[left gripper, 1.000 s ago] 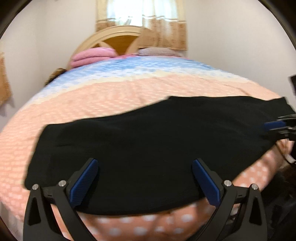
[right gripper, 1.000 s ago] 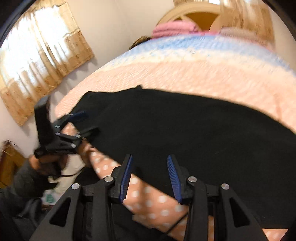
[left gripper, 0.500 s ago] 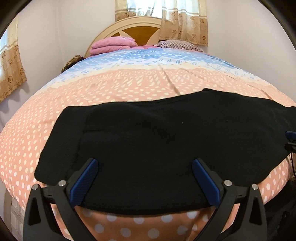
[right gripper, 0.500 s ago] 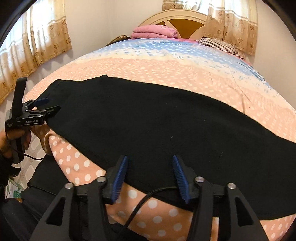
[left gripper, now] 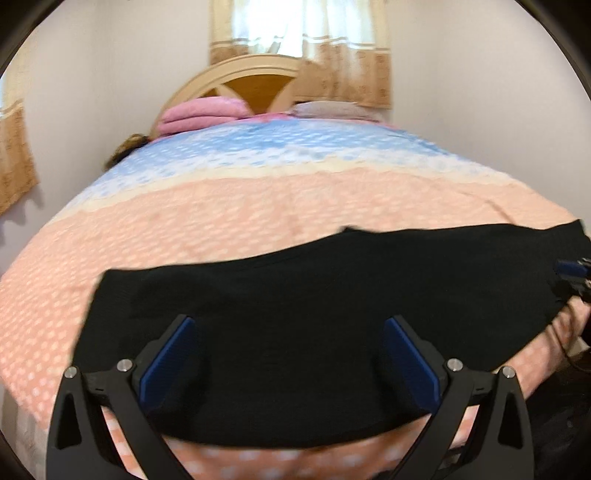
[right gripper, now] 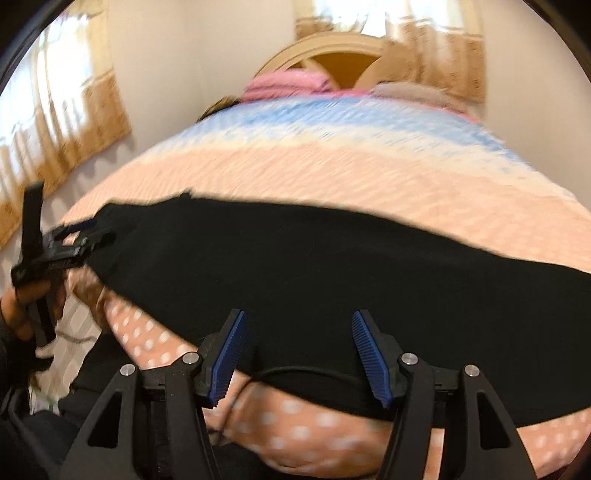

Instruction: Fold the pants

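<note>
Black pants [left gripper: 295, 314] lying crosswise along bed [left gripper: 258, 221] near edge; left gripper [left gripper: 288, 354], right gripper [right gripper: 295, 354] both gaping, hovering at pants' opposite ends.

Soft window [left gripper: 273, 26] daylight, motion blur

No legible text anywhere.
</note>
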`<state>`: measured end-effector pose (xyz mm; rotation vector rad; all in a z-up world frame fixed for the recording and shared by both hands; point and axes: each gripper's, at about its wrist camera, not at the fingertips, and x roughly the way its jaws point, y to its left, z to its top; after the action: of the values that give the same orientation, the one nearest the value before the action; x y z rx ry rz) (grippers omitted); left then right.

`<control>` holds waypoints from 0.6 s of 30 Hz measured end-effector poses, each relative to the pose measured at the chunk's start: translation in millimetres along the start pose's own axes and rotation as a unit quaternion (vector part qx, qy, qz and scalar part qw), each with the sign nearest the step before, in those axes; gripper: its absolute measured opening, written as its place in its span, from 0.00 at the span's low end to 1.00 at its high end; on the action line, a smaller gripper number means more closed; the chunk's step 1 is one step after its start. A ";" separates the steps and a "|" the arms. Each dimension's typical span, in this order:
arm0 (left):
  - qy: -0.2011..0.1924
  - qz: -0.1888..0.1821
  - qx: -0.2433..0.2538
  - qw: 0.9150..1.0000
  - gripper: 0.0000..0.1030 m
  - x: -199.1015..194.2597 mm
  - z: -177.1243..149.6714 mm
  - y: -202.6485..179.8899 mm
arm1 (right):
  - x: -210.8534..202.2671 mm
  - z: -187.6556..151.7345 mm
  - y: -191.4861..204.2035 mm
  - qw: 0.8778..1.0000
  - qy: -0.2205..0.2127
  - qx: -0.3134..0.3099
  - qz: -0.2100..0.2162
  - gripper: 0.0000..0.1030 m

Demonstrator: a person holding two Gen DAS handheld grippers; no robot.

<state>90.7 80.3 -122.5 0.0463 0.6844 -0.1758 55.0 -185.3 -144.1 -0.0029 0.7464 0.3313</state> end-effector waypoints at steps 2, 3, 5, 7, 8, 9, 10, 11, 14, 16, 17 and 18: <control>0.001 -0.015 0.011 1.000 1.00 7.2 3.2 -15.0 | -13.8 2.9 -21.7 1.000 -0.014 0.018 -0.020 0.59; 0.002 -0.019 0.016 1.000 1.00 10.5 3.7 -21.1 | -20.9 3.7 -34.2 0.999 -0.020 0.029 -0.032 0.59; 0.014 -0.024 0.025 0.999 1.00 19.9 2.8 -32.0 | -37.8 2.5 -65.0 0.996 -0.031 0.056 -0.057 0.59; 0.021 -0.030 0.027 0.999 1.00 25.1 -1.8 -35.0 | -53.0 0.1 -102.3 0.991 -0.039 0.095 -0.081 0.59; 0.030 -0.031 0.026 0.999 1.00 30.5 -4.9 -35.3 | -58.6 -2.2 -116.2 0.989 -0.041 0.110 -0.087 0.59; 0.035 -0.029 0.024 0.999 1.00 33.4 -6.7 -35.7 | -63.9 -5.4 -136.3 0.985 -0.043 0.130 -0.101 0.59; 0.040 -0.030 0.020 0.999 1.00 35.9 -8.3 -34.6 | -66.9 -8.7 -153.6 0.981 -0.042 0.146 -0.119 0.59; 0.042 -0.037 0.011 0.998 1.00 37.6 -9.4 -31.0 | -66.8 -10.5 -166.1 0.979 -0.036 0.157 -0.128 0.59; 0.045 -0.048 -0.017 0.998 1.00 38.9 -9.9 -25.1 | -62.5 -21.9 -208.5 0.971 -0.019 0.196 -0.138 0.57; 0.044 -0.039 -0.007 0.998 1.00 36.5 -9.7 -30.3 | -68.0 -22.6 -217.9 0.971 -0.031 0.208 -0.110 0.57; 0.042 -0.034 -0.002 0.999 1.00 35.3 -9.2 -32.8 | -71.3 -20.5 -217.8 0.971 -0.033 0.208 -0.109 0.57; 0.041 -0.030 0.001 0.999 1.00 33.5 -8.8 -35.2 | -74.2 -18.2 -216.8 0.971 -0.038 0.207 -0.111 0.57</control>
<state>104.4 41.7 -150.0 0.0344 0.7680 -0.2337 56.4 -415.0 -132.8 0.3159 0.7192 -0.0424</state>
